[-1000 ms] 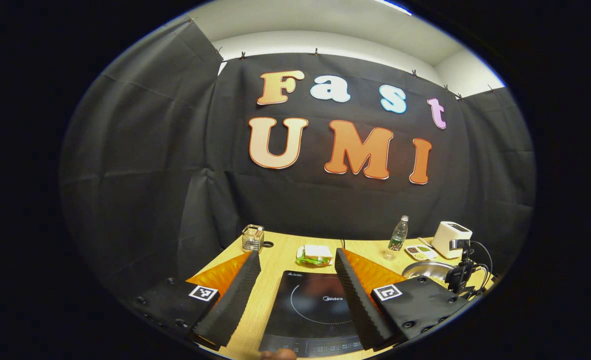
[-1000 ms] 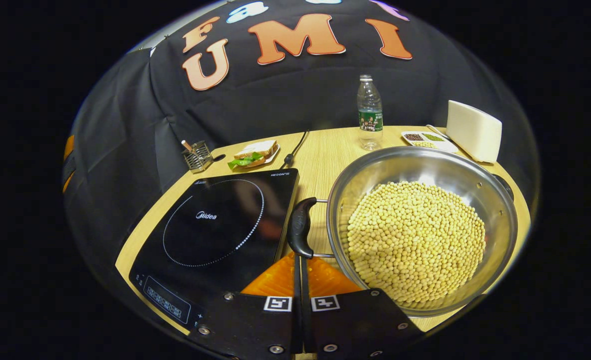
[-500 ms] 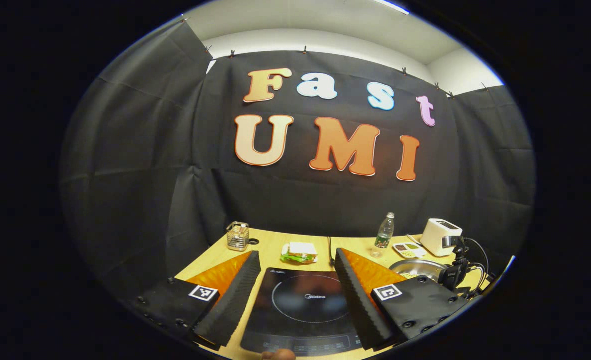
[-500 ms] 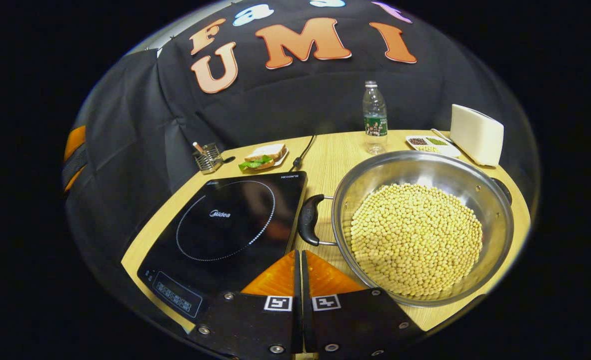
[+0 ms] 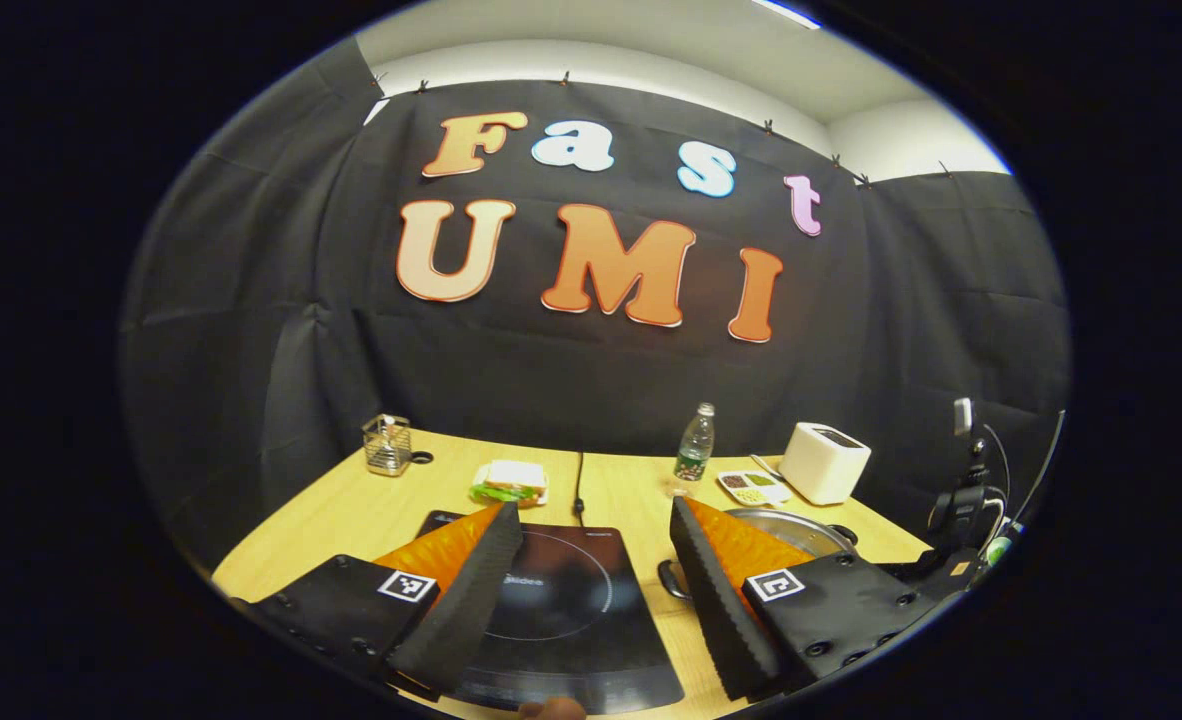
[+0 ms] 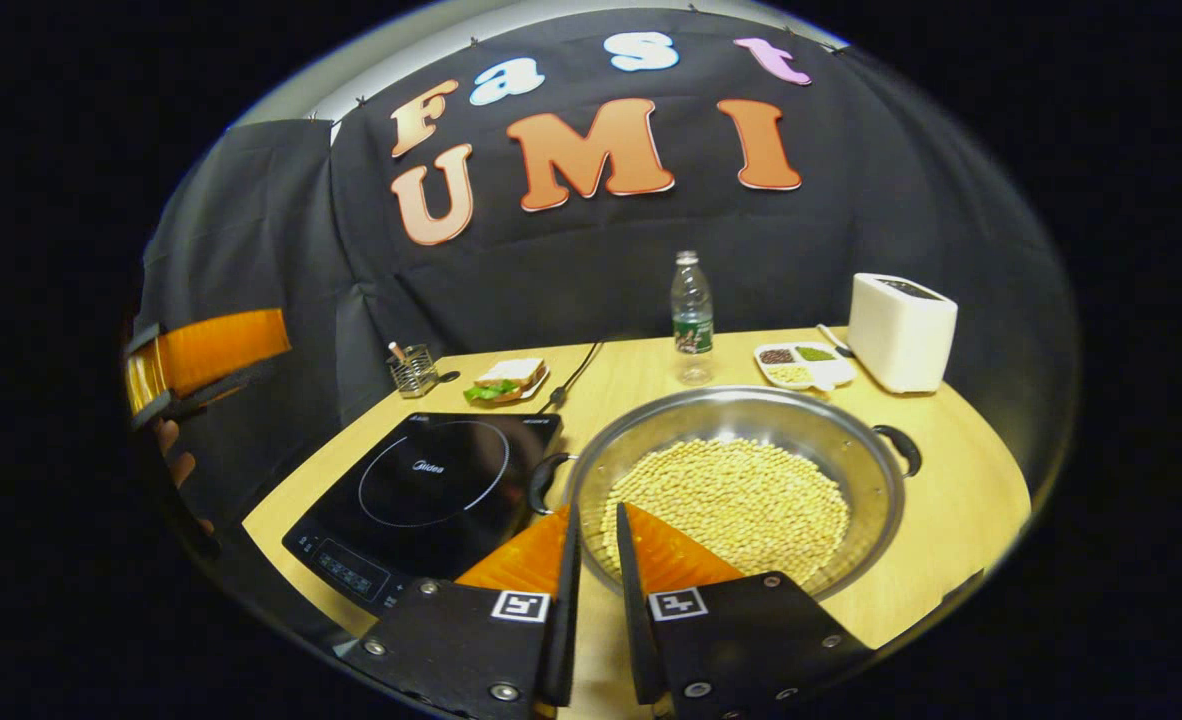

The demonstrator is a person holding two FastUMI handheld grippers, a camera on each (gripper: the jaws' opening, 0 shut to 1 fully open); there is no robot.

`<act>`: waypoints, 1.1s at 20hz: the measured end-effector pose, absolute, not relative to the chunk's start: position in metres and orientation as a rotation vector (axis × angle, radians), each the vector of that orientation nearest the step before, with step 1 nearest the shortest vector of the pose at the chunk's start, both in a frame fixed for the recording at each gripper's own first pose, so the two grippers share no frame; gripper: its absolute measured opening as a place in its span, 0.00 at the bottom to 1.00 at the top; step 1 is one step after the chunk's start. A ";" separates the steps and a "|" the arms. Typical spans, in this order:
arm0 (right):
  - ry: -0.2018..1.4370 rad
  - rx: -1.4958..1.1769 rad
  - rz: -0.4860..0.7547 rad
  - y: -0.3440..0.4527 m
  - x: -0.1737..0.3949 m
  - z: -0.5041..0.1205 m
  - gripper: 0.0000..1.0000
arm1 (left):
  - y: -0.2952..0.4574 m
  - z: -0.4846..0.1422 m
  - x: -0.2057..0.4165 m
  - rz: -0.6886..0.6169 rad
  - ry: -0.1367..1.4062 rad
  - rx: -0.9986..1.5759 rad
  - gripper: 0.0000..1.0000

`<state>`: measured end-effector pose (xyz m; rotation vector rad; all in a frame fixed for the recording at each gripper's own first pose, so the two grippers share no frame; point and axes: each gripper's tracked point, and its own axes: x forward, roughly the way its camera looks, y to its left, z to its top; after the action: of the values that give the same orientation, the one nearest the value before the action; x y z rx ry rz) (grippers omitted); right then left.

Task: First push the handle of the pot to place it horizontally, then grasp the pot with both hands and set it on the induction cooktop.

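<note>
Your pot [image 6: 741, 480] sits on the wooden table [image 6: 951, 500], just right of the induction cooktop [image 6: 421, 495], and it holds a bed of pale yellow beans [image 6: 731, 500]. Its left handle [image 6: 543, 480] lies flat beside the cooktop's right edge, and its right handle [image 6: 901, 447] sticks out on the far-right side. In the left gripper view the pot's rim [image 5: 791, 525] shows to the right of the cooktop [image 5: 561, 610].

Your right gripper [image 6: 594, 520] hangs over the pot's near-left rim with its jaws parted by a narrow gap and nothing between them. Your left gripper [image 5: 596, 525] is held over the cooktop's near part with its jaws spread wide and empty. From the right gripper view, the left gripper [image 6: 201, 350] appears at the far left, well apart from the pot, with fingers of a hand below it.

Toward the far edge of the table stand a water bottle [image 6: 691, 310], a divided dish [image 6: 801, 362] and a white toaster [image 6: 901, 330] on the right, and a sandwich [image 6: 506, 378] and a wire holder [image 6: 411, 370] on the left. A black cord [image 6: 573, 375] runs from the cooktop toward the wall.
</note>
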<state>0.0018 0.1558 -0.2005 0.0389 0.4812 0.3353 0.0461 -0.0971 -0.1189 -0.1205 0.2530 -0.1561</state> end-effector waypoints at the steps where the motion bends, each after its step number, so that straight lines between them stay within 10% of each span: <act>1: 0.468 0.045 0.316 0.143 0.005 -0.197 0.22 | -0.111 -0.126 0.048 -0.176 0.271 -0.133 0.98; 4: 0.447 0.065 0.249 0.103 0.013 -0.191 0.55 | -0.146 -0.147 0.054 -0.225 0.312 -0.135 0.98; 10: 0.407 0.056 0.125 0.032 0.036 -0.185 0.89 | -0.199 -0.191 0.073 -0.283 0.396 -0.106 0.98; 22: 0.510 0.007 0.013 -0.033 0.094 -0.239 0.94 | -0.220 -0.275 0.117 -0.261 0.595 -0.073 0.98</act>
<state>0.0937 -0.0331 -0.2388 0.0067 0.5096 0.0133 0.1169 -0.2195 -0.2745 -0.0734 0.5946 -0.2606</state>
